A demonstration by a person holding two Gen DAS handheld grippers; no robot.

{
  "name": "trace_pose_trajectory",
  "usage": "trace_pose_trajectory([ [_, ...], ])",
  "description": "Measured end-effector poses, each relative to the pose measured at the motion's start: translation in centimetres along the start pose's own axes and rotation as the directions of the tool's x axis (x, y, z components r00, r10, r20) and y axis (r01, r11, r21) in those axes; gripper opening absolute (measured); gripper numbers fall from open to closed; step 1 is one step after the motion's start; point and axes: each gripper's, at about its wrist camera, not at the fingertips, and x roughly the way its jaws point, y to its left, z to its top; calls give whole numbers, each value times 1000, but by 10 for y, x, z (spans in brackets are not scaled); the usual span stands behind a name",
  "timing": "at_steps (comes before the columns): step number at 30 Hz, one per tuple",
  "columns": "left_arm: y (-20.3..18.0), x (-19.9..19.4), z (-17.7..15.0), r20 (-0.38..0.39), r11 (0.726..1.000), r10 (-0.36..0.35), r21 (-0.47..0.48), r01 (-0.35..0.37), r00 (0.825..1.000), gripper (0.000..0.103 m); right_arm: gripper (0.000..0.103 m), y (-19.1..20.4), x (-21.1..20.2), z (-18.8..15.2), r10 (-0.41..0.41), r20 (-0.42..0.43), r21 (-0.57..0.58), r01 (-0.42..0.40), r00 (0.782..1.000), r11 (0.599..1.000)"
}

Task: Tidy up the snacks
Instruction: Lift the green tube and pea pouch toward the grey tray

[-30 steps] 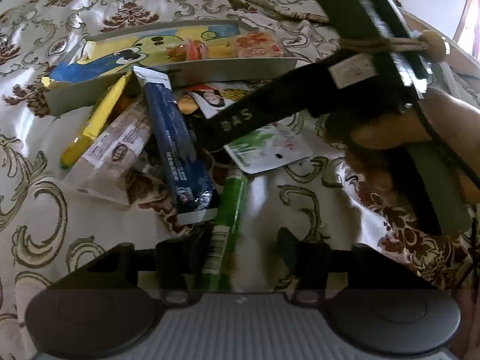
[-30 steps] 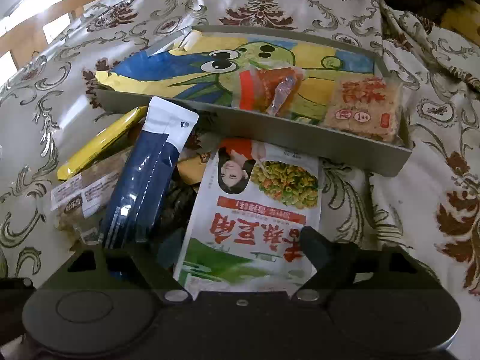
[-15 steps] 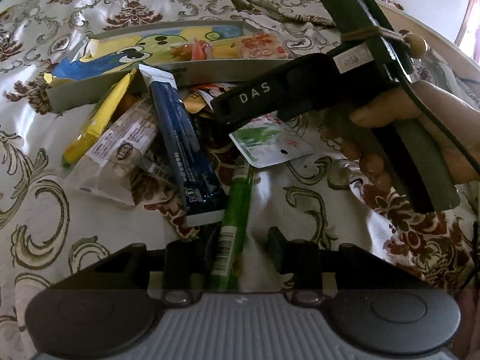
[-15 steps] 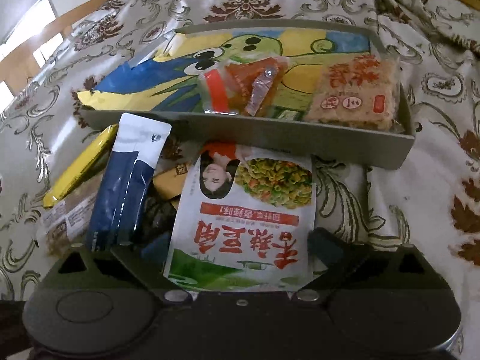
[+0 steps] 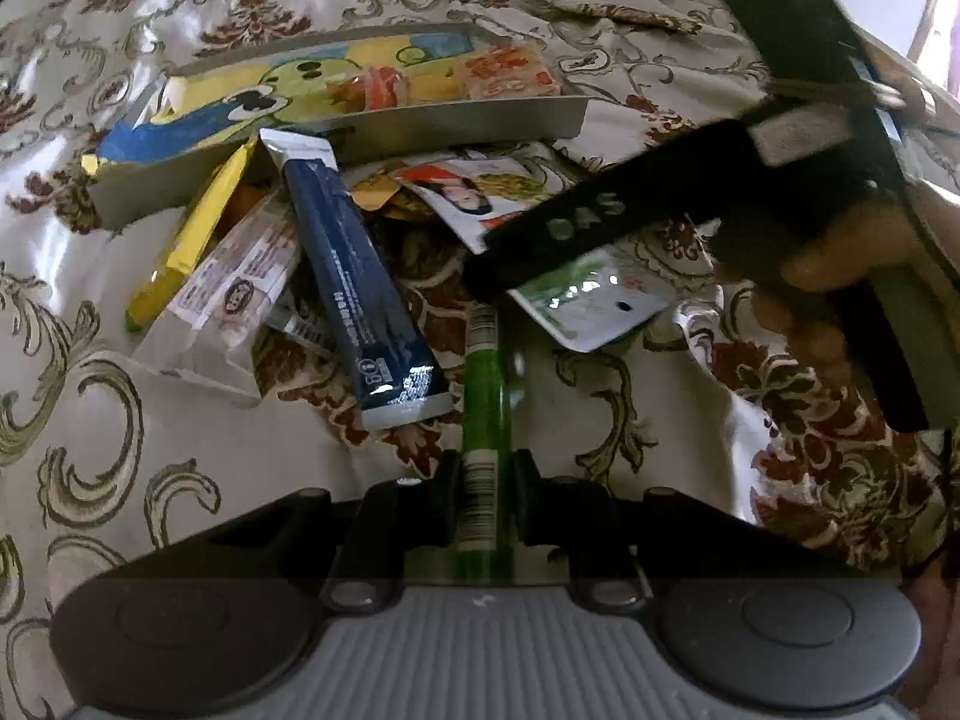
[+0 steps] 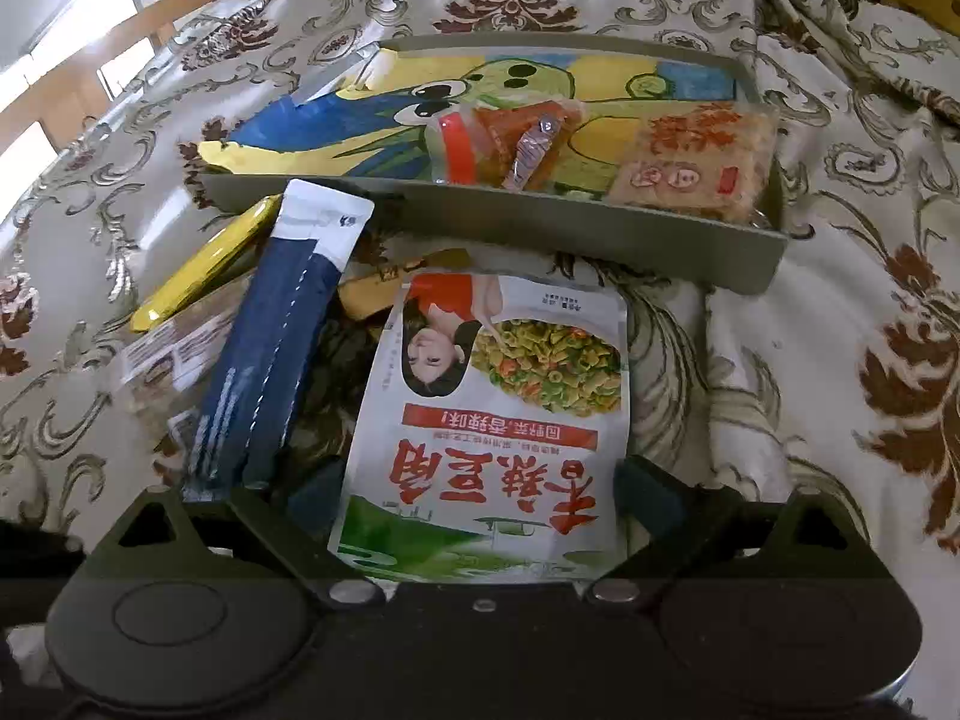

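Note:
A grey tray (image 5: 456,120) (image 6: 540,228) lies on the patterned cloth with a cartoon-print bag (image 6: 420,102), an orange pack (image 6: 498,144) and a square cracker pack (image 6: 696,162) in it. In front lies a loose pile: a dark blue stick pack (image 5: 354,282) (image 6: 270,348), a yellow bar (image 5: 192,240), a clear wrapped bar (image 5: 228,300). My left gripper (image 5: 486,480) is shut on a green stick (image 5: 486,396). My right gripper (image 6: 480,498) is open, its fingers either side of a white and green pouch (image 6: 504,420) (image 5: 540,228).
The floral cloth (image 6: 840,312) covers the whole surface, with folds at the far right. A wooden edge (image 6: 90,90) shows at the far left. In the left wrist view the right gripper's body and the hand (image 5: 840,264) cross above the pouch.
My left gripper's fingers have closed in onto the green stick. My right gripper stays open around the pouch and has shifted slightly, with the tray a little farther up the view.

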Motion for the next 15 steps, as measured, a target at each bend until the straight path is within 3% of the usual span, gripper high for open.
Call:
trace_pose_trajectory([
  [9, 16, -2, -2, -11, 992, -60, -108, 59, 998, 19, 96, -8, -18, -6, 44, 14, 52, -45, 999, 998],
  [15, 32, -11, -7, -27, 953, -148, -272, 136, 989, 19, 95, -15, -38, -13, 93, 42, 112, -97, 995, 989],
])
